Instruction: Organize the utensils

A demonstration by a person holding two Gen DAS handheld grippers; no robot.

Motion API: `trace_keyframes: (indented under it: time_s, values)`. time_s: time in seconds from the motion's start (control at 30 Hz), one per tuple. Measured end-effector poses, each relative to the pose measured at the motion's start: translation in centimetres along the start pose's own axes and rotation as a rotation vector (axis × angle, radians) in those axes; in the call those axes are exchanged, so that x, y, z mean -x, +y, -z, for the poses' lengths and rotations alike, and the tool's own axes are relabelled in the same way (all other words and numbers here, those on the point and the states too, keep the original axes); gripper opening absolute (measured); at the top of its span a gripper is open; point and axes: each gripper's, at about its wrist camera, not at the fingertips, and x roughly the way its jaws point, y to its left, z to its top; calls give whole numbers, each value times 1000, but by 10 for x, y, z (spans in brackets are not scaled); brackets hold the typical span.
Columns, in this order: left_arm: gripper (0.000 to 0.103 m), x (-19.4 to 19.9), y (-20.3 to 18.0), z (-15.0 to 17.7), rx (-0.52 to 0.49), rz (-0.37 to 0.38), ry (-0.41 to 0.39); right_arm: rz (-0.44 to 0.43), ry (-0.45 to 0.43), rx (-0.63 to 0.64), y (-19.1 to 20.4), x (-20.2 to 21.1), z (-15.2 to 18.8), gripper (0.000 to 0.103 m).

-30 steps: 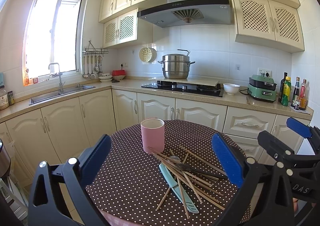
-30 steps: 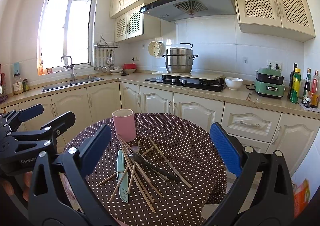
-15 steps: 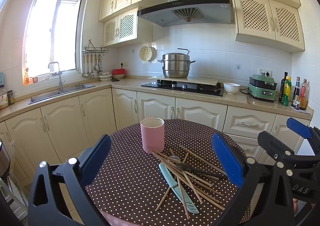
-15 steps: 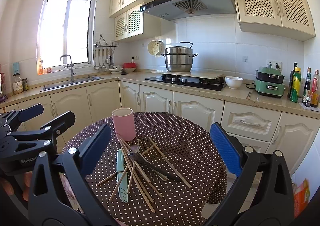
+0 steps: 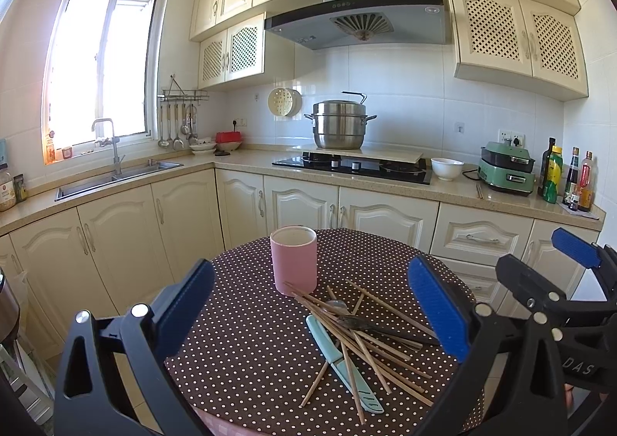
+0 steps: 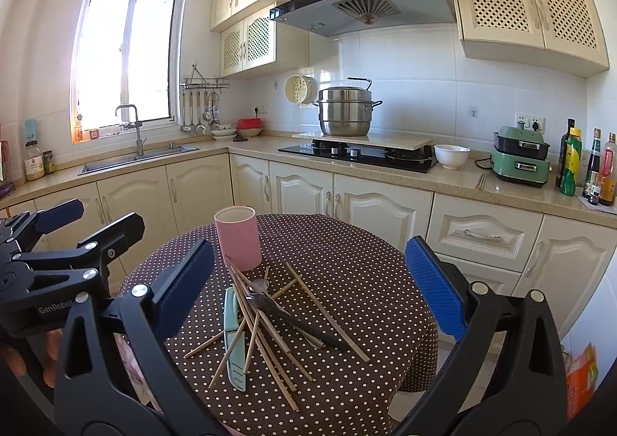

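Note:
A round table with a brown polka-dot cloth [image 5: 239, 339] [image 6: 366, 281] holds an upright pink cup [image 5: 294, 260] [image 6: 237, 237]. In front of the cup lies a loose pile of wooden chopsticks [image 5: 370, 343] [image 6: 270, 335], crossed over a teal knife [image 5: 343, 362] [image 6: 234, 343] and a metal spoon [image 5: 336, 305] [image 6: 260, 285] beside a dark-handled utensil [image 6: 308, 328]. My left gripper [image 5: 310, 281] [image 6: 102, 216] hovers open at the table's near left side. My right gripper [image 6: 308, 255] [image 5: 540, 258] hovers open at the near right. Neither one touches anything.
Behind the table runs an L-shaped counter with cream cabinets [image 5: 300, 204], a sink [image 5: 115, 177], a hob with a steel pot [image 5: 339, 125], a white bowl [image 5: 446, 168], a green appliance and bottles [image 5: 567, 177]. An orange packet [image 6: 582, 374] lies on the floor at right.

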Motion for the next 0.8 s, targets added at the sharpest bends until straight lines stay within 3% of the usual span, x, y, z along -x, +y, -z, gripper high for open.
trace_keyframes:
  time_s: [0.57, 0.8]
  values:
    - [99, -20, -7, -2, -11, 3, 39, -47, 66, -46, -11, -22, -1, 97]
    - [99, -53, -9, 4, -24, 6, 121, -74, 135, -37, -16, -50, 6, 97]
